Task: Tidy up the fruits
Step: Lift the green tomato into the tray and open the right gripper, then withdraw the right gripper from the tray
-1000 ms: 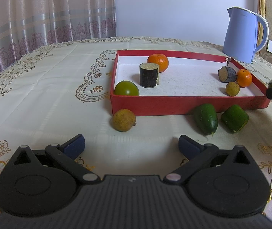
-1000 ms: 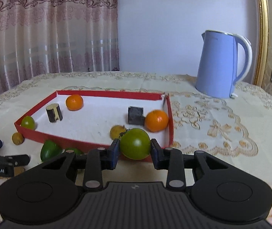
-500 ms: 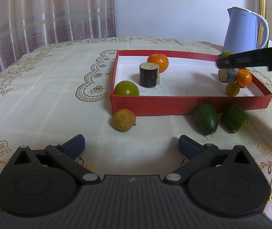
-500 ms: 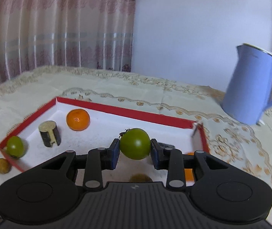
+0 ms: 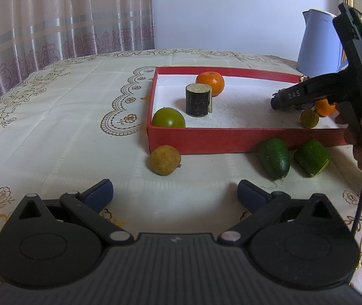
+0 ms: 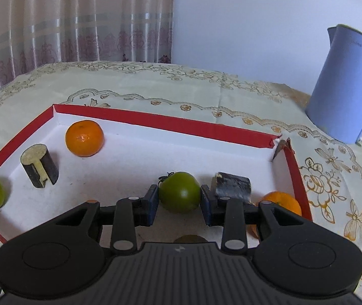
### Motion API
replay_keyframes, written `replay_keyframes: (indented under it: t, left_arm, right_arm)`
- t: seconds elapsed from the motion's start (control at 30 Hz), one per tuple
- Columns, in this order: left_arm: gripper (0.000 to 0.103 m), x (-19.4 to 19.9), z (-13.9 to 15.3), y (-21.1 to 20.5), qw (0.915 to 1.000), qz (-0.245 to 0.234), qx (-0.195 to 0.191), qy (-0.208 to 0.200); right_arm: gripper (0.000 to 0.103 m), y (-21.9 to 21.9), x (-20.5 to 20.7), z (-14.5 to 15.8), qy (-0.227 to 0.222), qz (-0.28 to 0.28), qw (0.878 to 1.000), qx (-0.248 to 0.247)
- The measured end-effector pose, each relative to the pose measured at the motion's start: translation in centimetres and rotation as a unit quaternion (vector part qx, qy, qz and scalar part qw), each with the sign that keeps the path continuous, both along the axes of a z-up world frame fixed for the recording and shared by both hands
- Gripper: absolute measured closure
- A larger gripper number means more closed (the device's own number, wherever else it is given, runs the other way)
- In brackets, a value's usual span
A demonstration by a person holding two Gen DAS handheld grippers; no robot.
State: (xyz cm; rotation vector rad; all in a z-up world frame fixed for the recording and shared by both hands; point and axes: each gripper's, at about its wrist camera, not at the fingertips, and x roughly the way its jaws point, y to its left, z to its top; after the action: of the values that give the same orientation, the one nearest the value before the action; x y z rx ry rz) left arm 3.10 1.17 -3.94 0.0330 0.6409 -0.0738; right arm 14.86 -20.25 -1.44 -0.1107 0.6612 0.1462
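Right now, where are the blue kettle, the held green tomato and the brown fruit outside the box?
blue kettle (image 6: 343, 84), right wrist view, body.
green tomato (image 6: 179, 192), right wrist view, front skin.
brown fruit (image 5: 165, 159), left wrist view, middle.

Green tomato (image 6: 179, 192) — round, stemmed, over red-walled tray (image 6: 160, 120)

You're in a home dining room. Embroidered tablecloth (image 5: 54, 117), patterned curtains (image 5: 54, 20), blue electric kettle (image 6: 346, 86) by the wall.
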Motion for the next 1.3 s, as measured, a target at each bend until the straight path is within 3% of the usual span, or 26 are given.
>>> replay_keyframes:
  t: [0.2, 0.27, 0.3, 0.33, 0.43, 0.63, 0.8, 0.9, 0.97, 1.3]
  left_arm:
    - [0.000, 0.0, 0.0, 0.0, 1.0000, 0.000, 0.000, 0.000]
    - [0.000, 0.0, 0.0, 0.0, 1.0000, 0.000, 0.000, 0.000]
    - [0.000, 0.0, 0.0, 0.0, 1.0000, 0.000, 0.000, 0.000]
    - [0.000, 0.0, 0.0, 0.0, 1.0000, 0.000, 0.000, 0.000]
    - [0.000, 0.0, 0.0, 0.0, 1.0000, 0.000, 0.000, 0.000]
    - [0.000, 0.0, 0.0, 0.0, 1.0000, 0.000, 0.000, 0.000]
    - [0.000, 0.0, 0.0, 0.0, 1.0000, 0.000, 0.000, 0.000]
    - [0.000, 0.0, 0.0, 0.0, 1.0000, 0.001, -0.001, 0.000]
    - [0.000, 0.0, 0.0, 0.0, 1.0000, 0.001, -0.001, 0.000]
    - [0.000, 0.2, 0.2, 0.2, 0.9996, 0.028, -0.002, -0.001]
  right_arm:
    - [0.064, -1.1, -2.7, 1.3, -0.020, 0.011, 0.999, 0.022]
    - [0.042, -1.7, -4.6, 1.7, -0.038, 0.001, 0.999, 0.022]
    - [0.036, -2.1, -5.8, 1.9, -0.054, -0.006, 0.998, 0.018]
    - [0.032, -2.5, -7.0, 2.0, -0.068, -0.010, 0.998, 0.016]
    - [0.031, -3.6, -10.1, 2.5, -0.092, -0.016, 0.995, 0.019]
    - [0.025, -5.7, -13.5, 0.9, -0.055, -0.035, 0.997, 0.042]
    - [0.025, -6.9, -13.5, -1.2, -0.013, -0.059, 0.997, 0.054]
    - [0.021, -7.0, -13.4, -1.6, -0.015, -0.060, 0.996, 0.058]
    - [0.009, -6.9, -13.1, -1.8, -0.010, -0.052, 0.997, 0.059]
    - [0.004, -6.4, -13.0, -2.0, 0.000, -0.038, 0.998, 0.047]
